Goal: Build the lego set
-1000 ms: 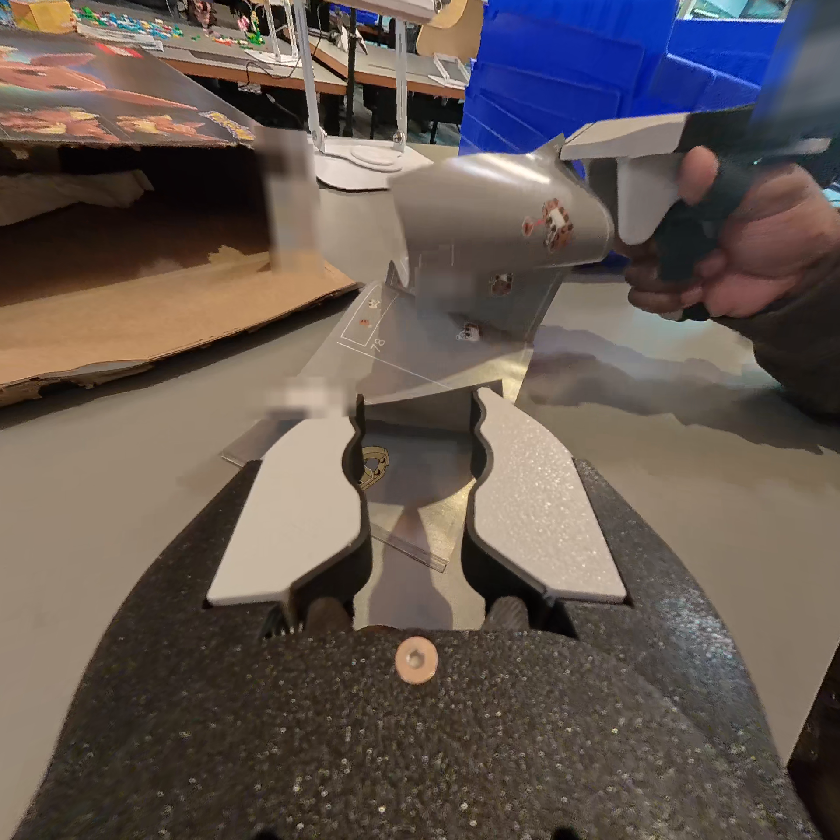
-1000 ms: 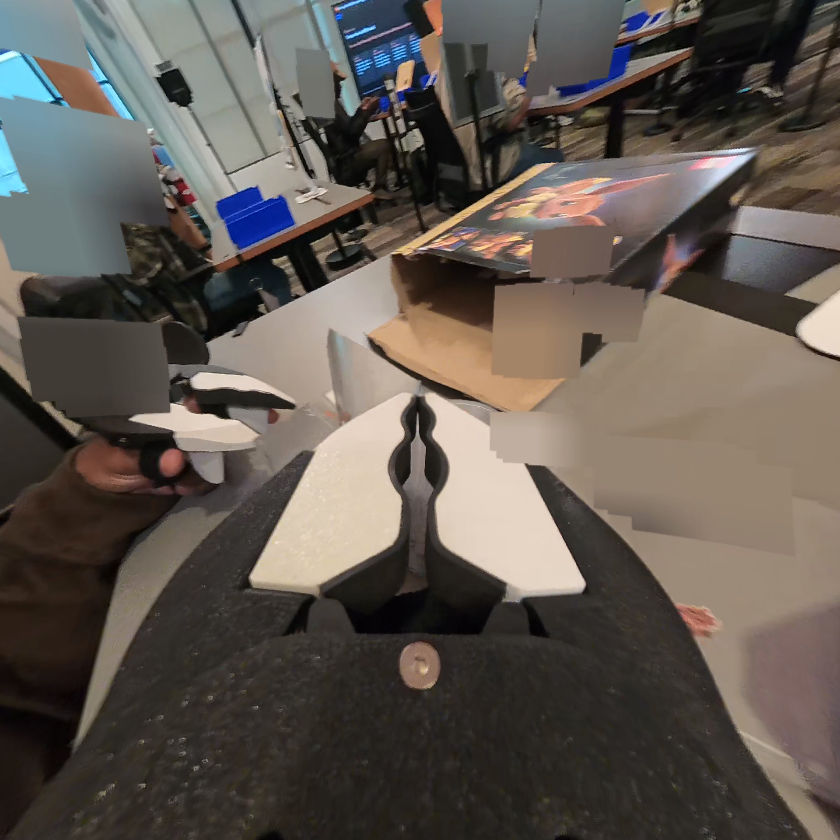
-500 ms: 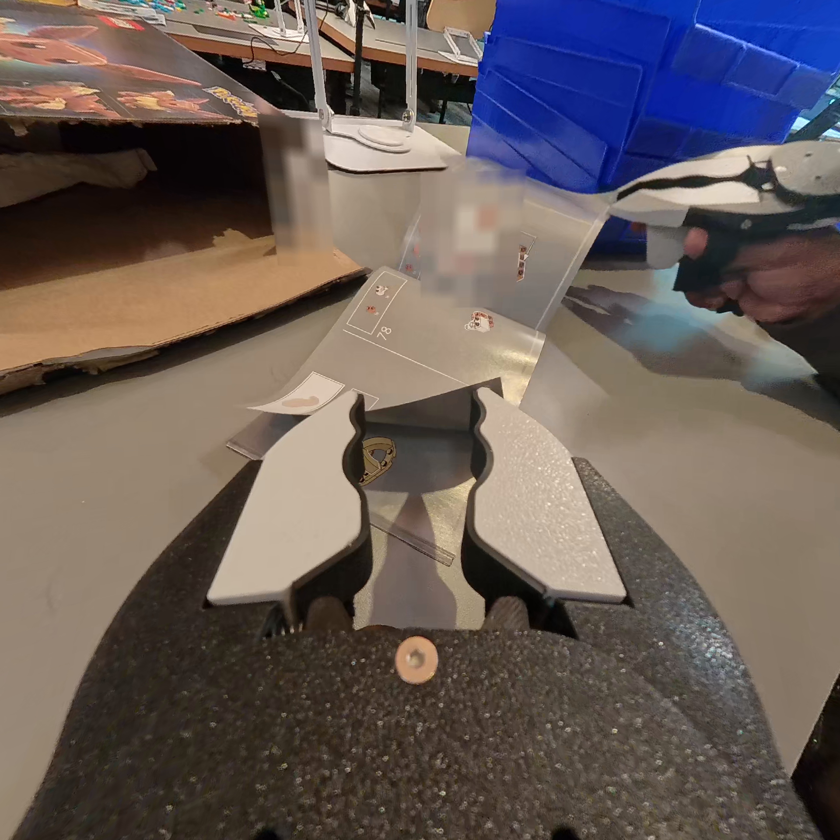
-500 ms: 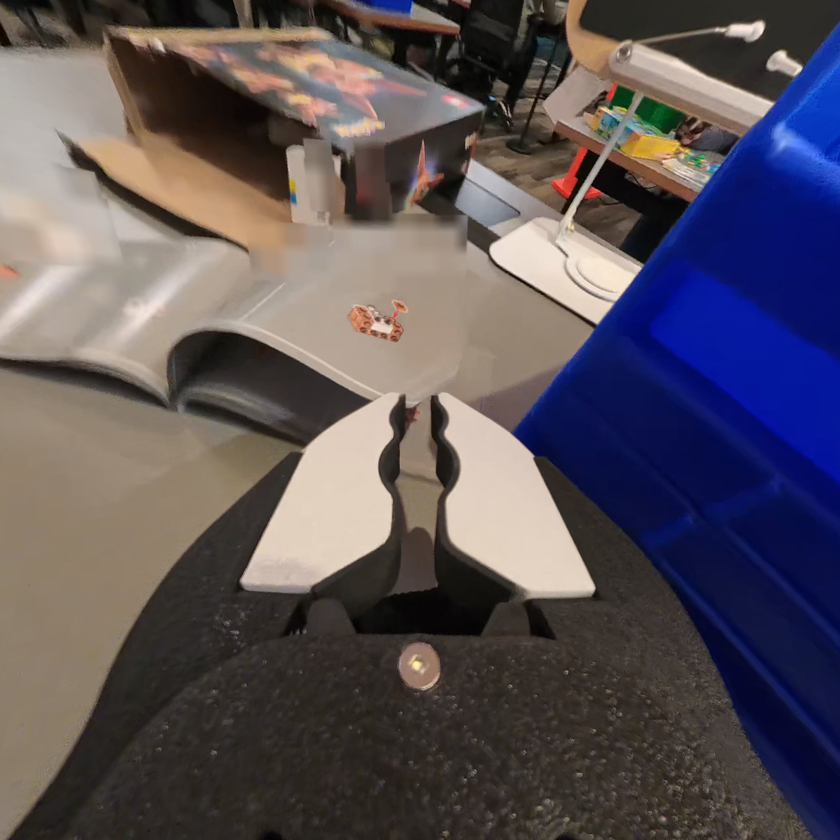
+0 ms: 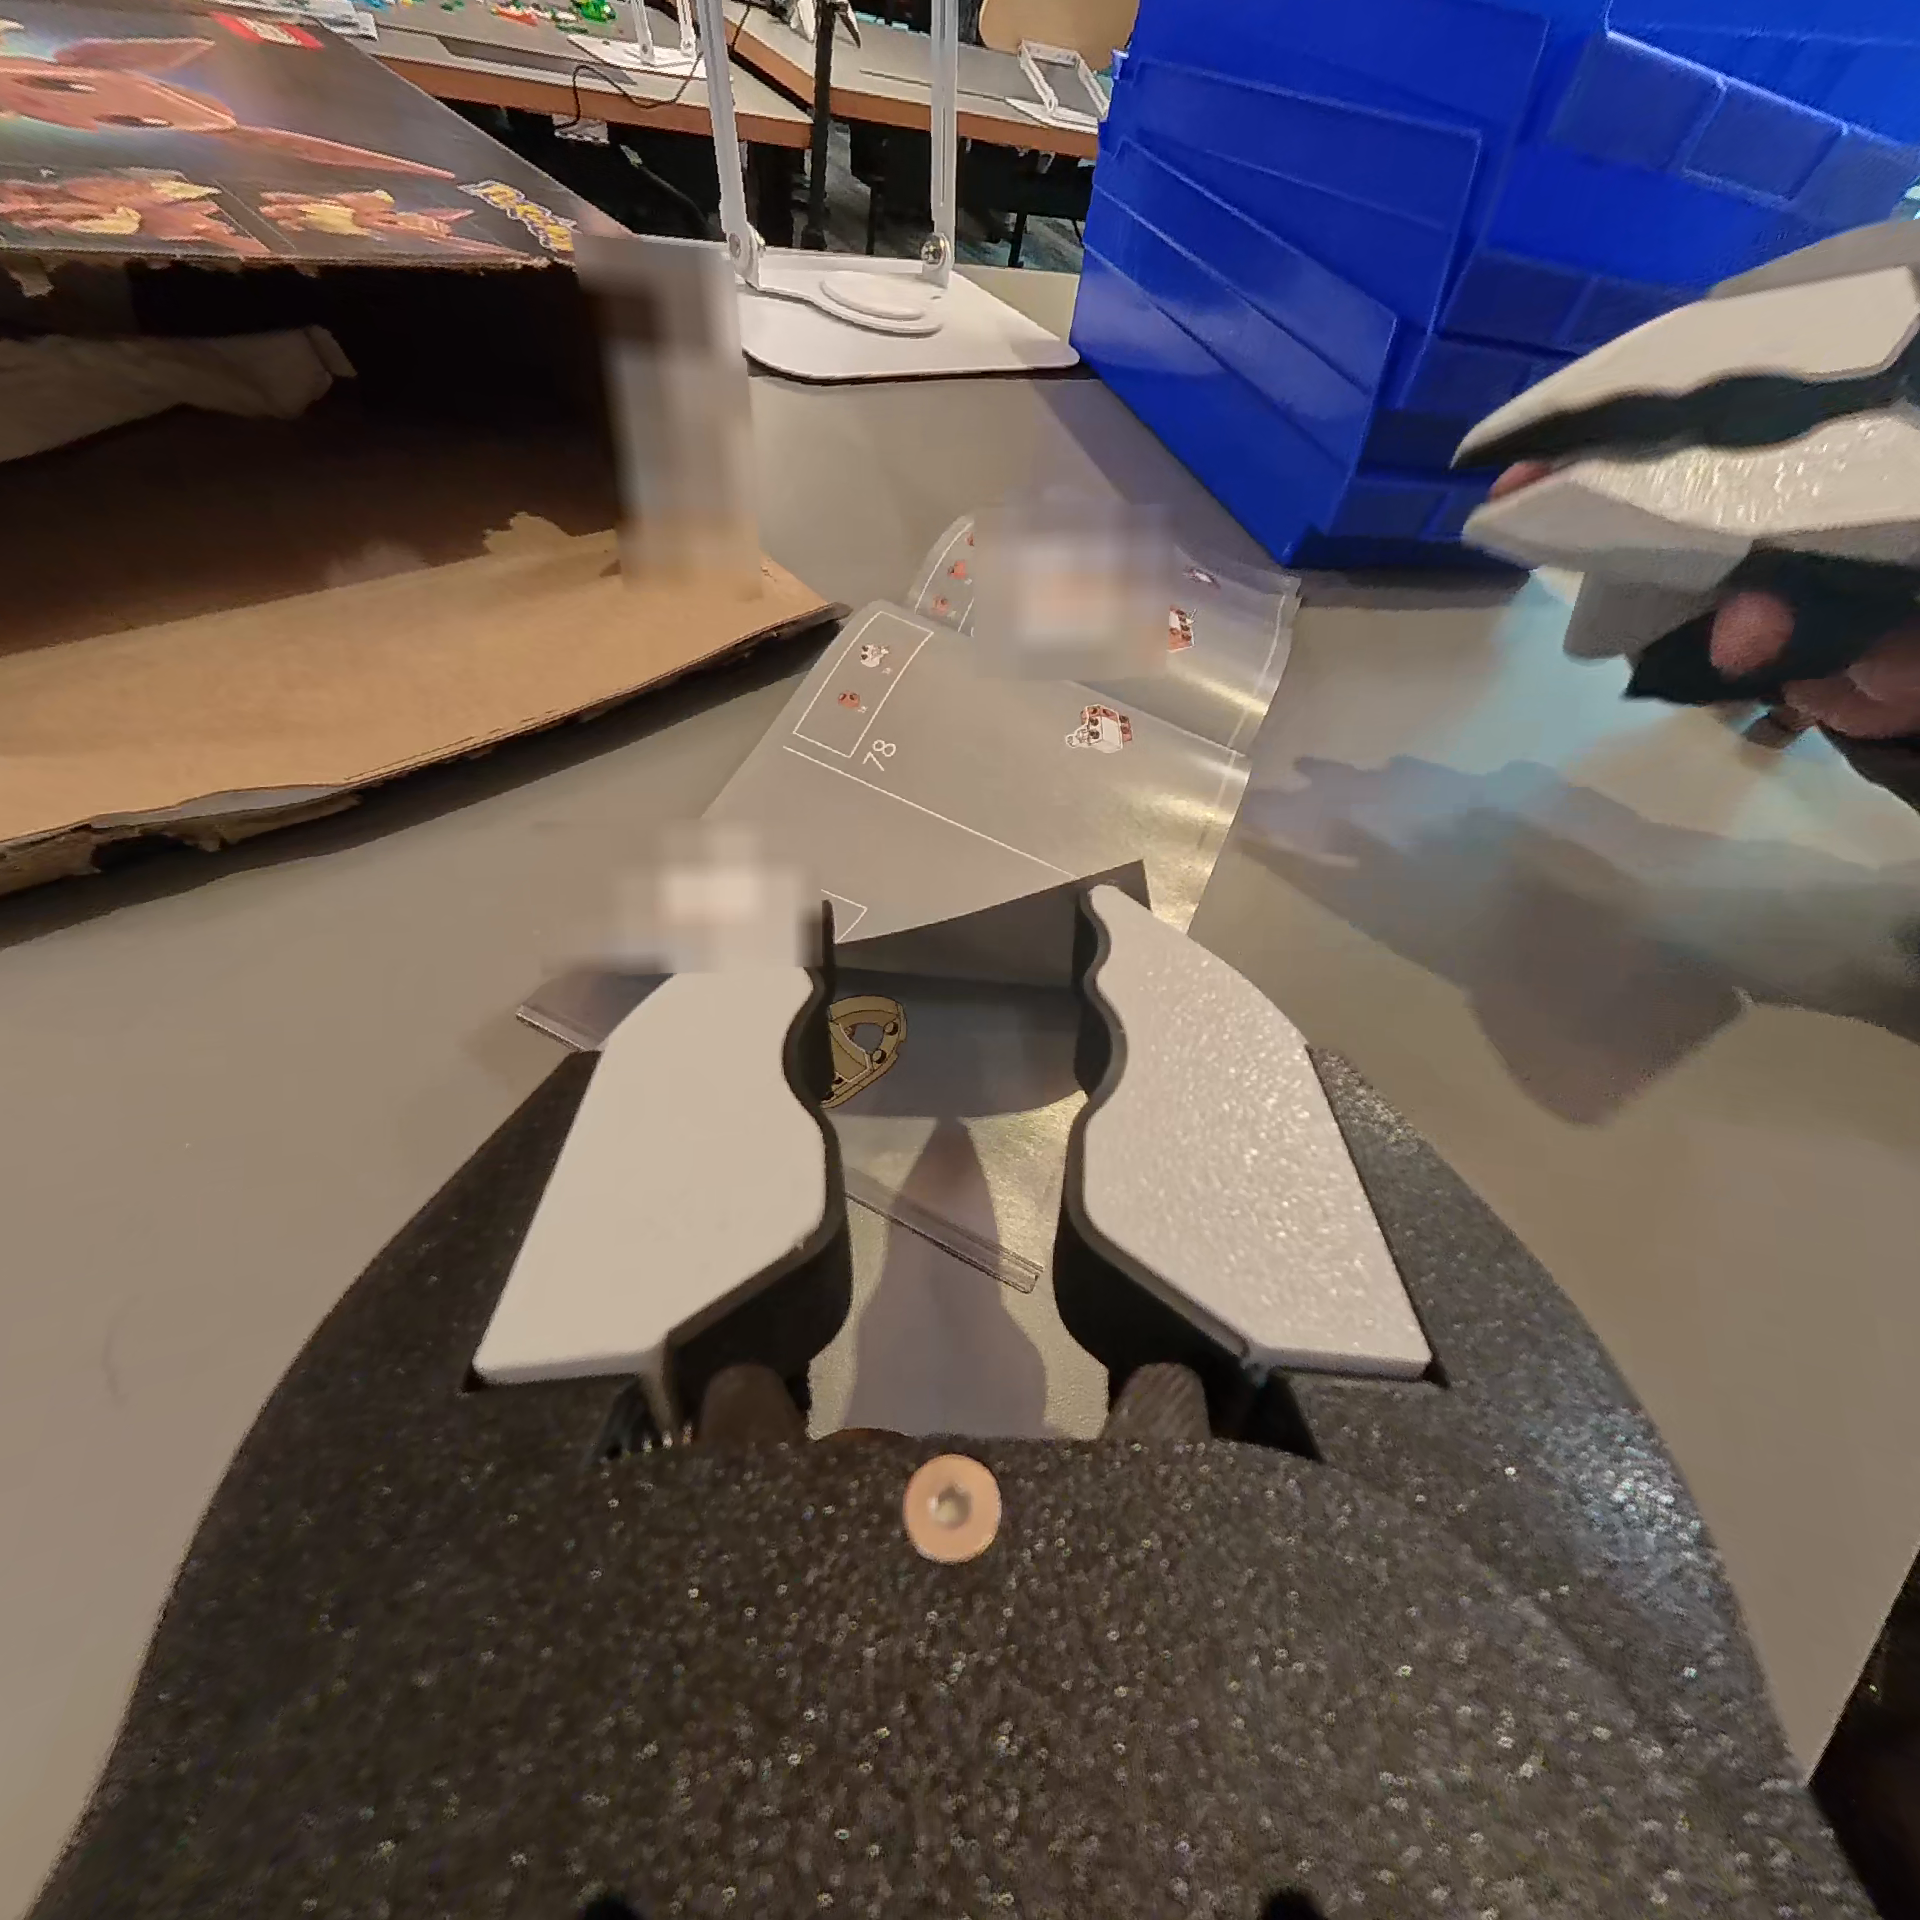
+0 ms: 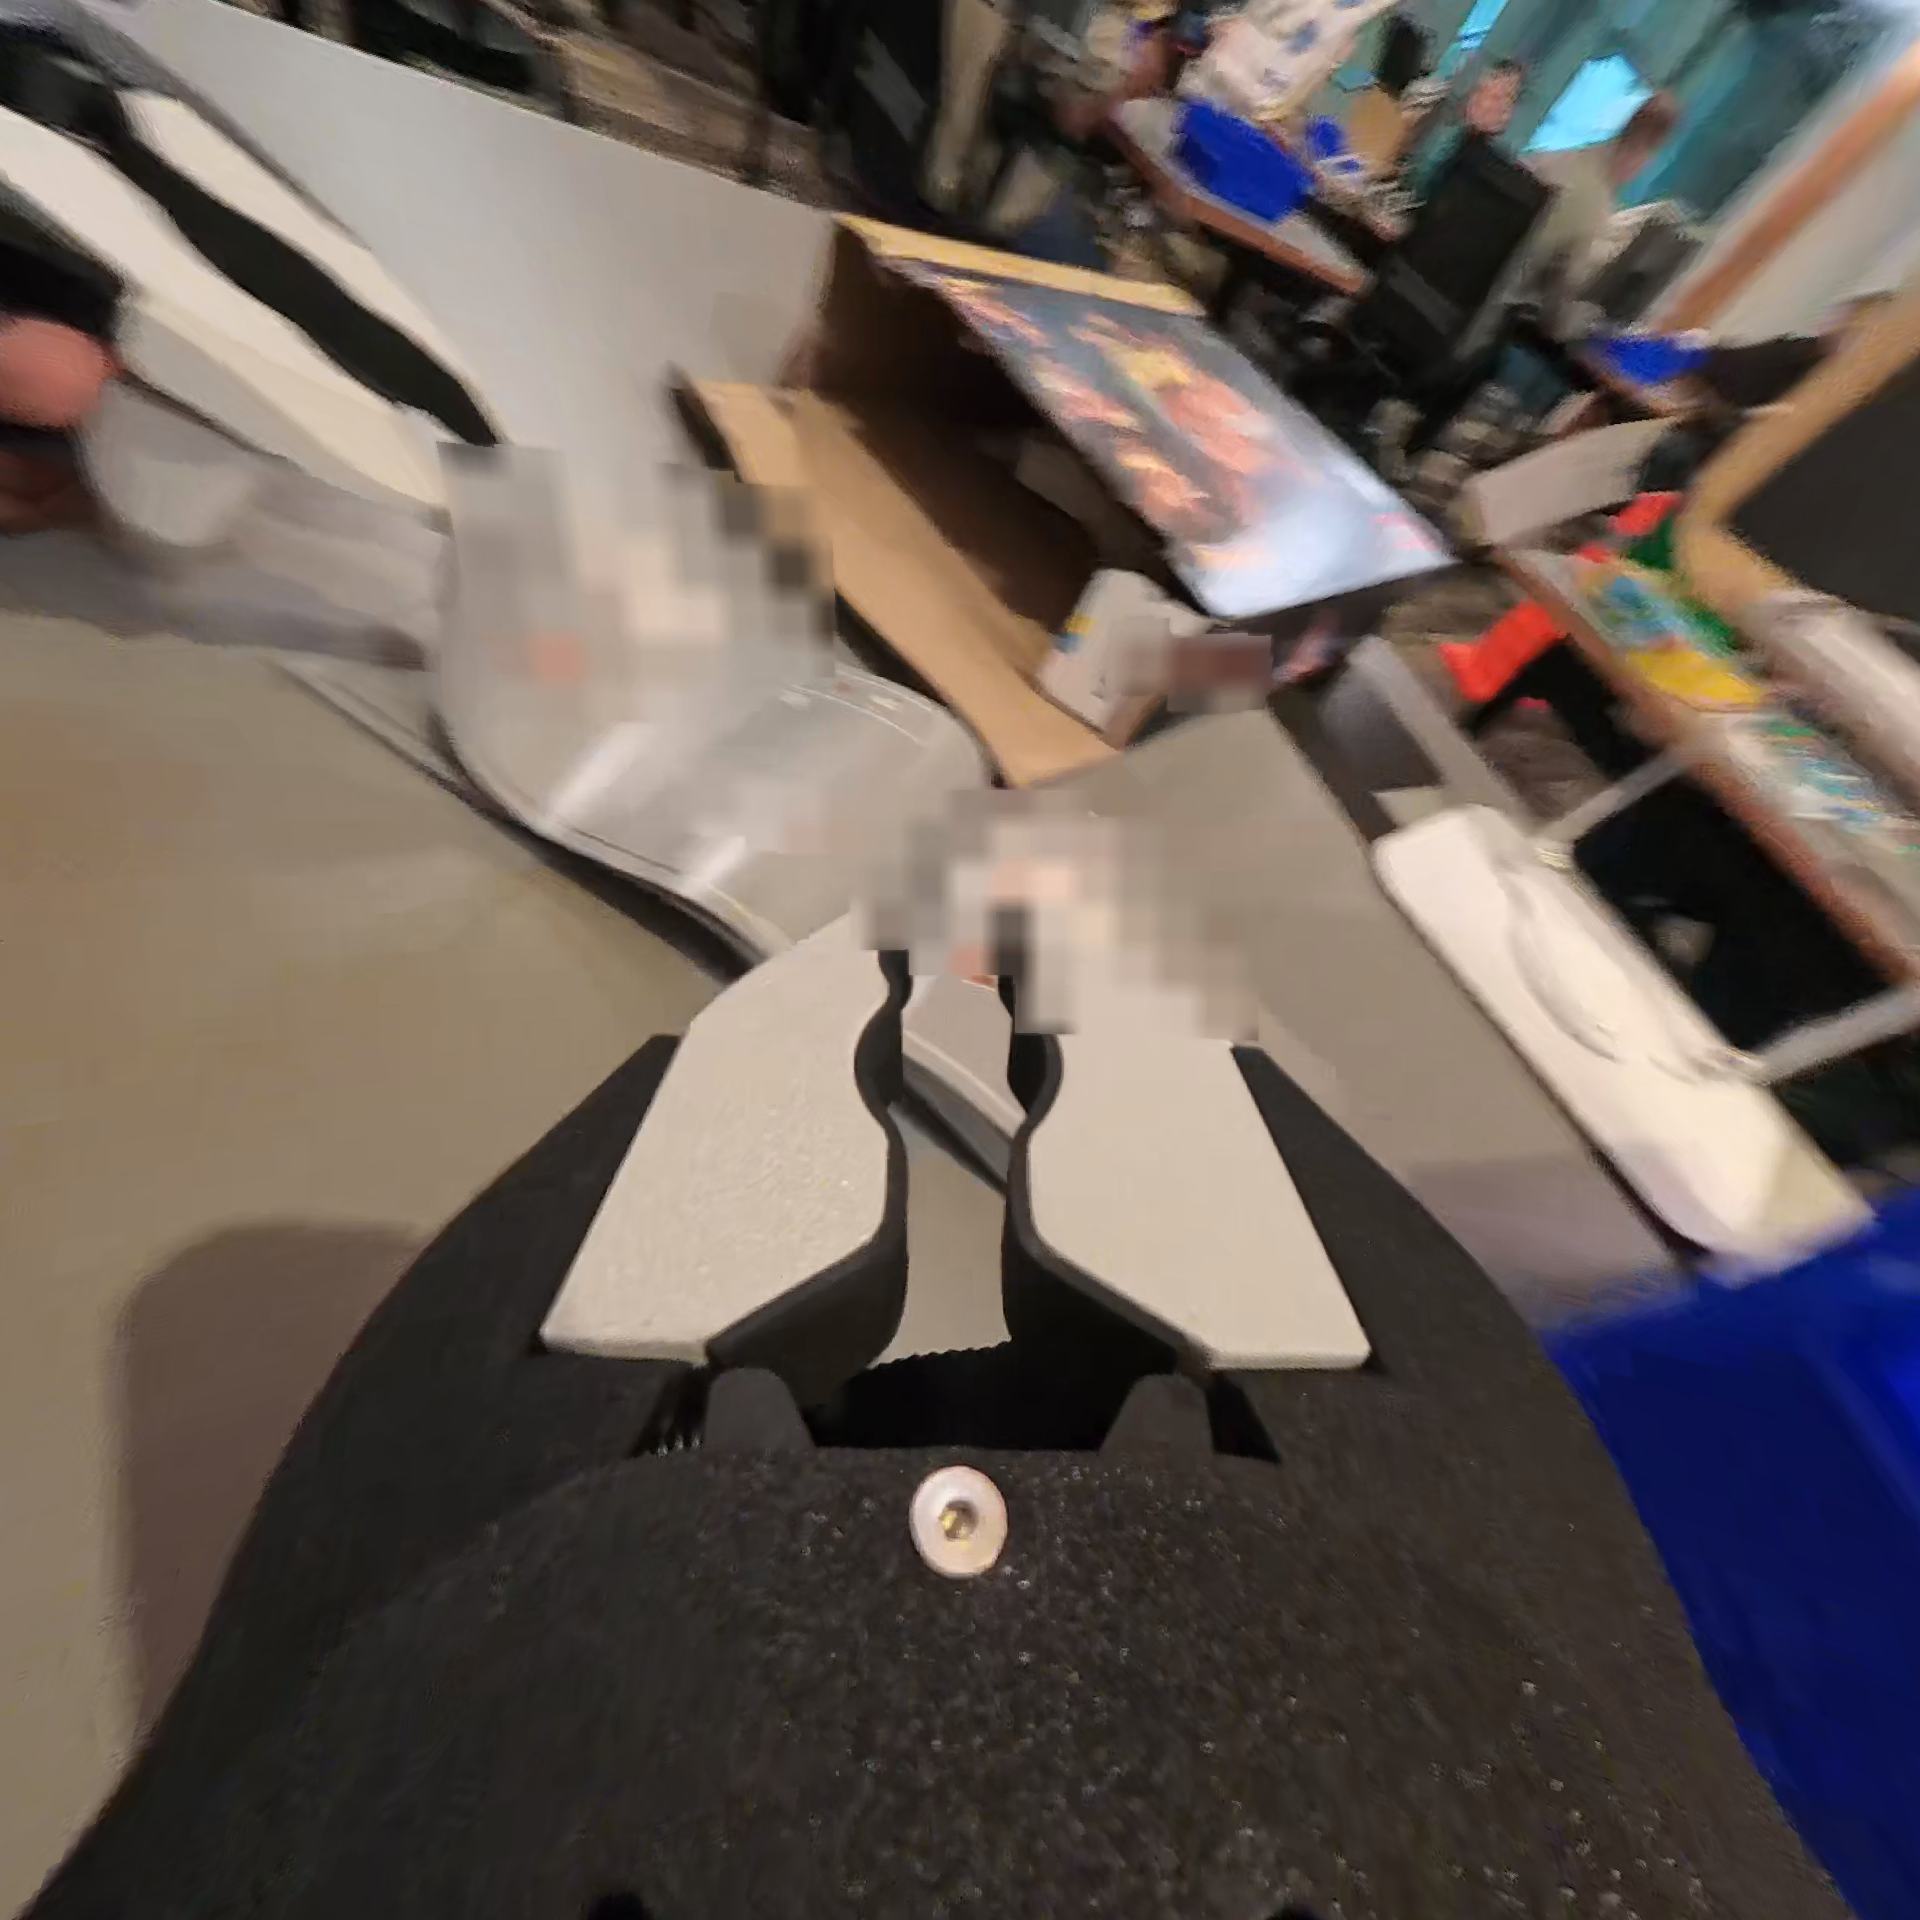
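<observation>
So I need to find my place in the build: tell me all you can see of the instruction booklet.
The instruction booklet lies open on the grey table, beside the torn cardboard box and before the blue bins. Its pages are grey and glossy, printed with small brick diagrams and a boxed parts inset. The far page curls upward. The left gripper, jaws open, rests over its near edge. Neither gripper holds a page.
</observation>
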